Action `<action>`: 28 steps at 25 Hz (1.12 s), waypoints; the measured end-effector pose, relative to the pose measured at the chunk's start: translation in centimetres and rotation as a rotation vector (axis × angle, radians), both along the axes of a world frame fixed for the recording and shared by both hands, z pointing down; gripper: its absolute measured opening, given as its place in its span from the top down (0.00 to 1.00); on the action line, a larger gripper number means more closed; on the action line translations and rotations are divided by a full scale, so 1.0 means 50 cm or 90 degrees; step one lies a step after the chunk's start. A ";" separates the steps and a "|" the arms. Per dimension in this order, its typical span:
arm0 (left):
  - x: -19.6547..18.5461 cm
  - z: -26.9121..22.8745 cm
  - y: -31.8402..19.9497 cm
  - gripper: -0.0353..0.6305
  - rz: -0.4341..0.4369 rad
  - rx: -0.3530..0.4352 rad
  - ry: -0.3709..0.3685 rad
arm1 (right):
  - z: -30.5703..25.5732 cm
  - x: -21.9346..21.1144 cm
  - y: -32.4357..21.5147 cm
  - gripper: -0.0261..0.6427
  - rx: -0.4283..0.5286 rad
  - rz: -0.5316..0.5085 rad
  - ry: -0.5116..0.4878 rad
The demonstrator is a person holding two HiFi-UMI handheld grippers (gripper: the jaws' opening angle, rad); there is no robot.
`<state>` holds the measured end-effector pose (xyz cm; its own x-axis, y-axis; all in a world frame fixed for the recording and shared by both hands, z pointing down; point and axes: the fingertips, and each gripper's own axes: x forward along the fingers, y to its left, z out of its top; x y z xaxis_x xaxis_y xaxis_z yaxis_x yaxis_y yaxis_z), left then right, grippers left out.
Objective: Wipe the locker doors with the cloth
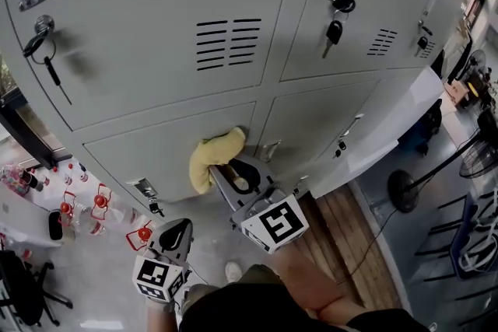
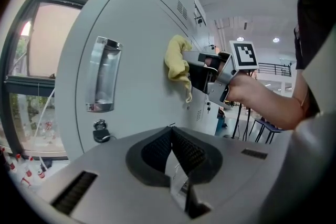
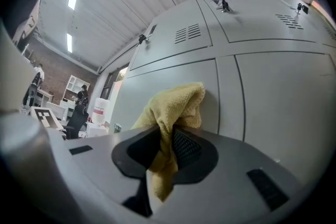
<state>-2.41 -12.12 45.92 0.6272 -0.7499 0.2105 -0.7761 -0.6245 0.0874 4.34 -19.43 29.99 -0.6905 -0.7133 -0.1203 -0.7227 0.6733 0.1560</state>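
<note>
Head view showed me the right hand-held gripper (image 1: pixel 233 173) clenched on the yellow cloth (image 1: pixel 212 158). The cloth was pressed against the lower locker door (image 1: pixel 148 155) near that door's upper right corner, just beside the seam to the neighbouring door (image 1: pixel 311 120). The right gripper view confirmed the hold: a fold of the cloth ran down between the two jaws, and the rest bunched up against the grey panel.

The left hand-held gripper (image 1: pixel 176 235) hung lower, touching no door as far as I could see. In the left gripper view its jaws were closed pad to pad with nothing between them, so I took it to have no part in the wiping.

I judged the task to be under way and not near its end. The cloth was in contact with one lower door only. I could see no streaks, damp patches or dust lines on any panel to tell me which doors were done. The upper locker doors (image 1: pixel 156 35), with their vent slots (image 1: pixel 228 43) and keys (image 1: pixel 334 31) hanging in the locks, were well apart from the cloth. By my reading, the rest of this door, its neighbour and the upper row could all be left to do.
</note>
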 end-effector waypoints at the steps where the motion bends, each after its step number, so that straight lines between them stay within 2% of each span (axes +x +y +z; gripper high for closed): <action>1: 0.011 0.002 -0.003 0.93 0.004 -0.001 -0.001 | 0.001 0.014 -0.003 0.84 -0.002 0.004 -0.002; 8: 0.082 0.011 -0.020 0.93 0.027 0.000 -0.002 | 0.015 0.084 -0.018 0.84 -0.010 0.021 -0.012; 15: 0.108 0.026 -0.016 0.93 0.048 -0.007 -0.010 | 0.034 0.109 -0.025 0.85 -0.027 0.038 -0.036; 28: 0.033 0.035 0.006 0.93 0.078 -0.026 -0.020 | 0.061 0.089 -0.015 0.86 -0.052 0.097 -0.063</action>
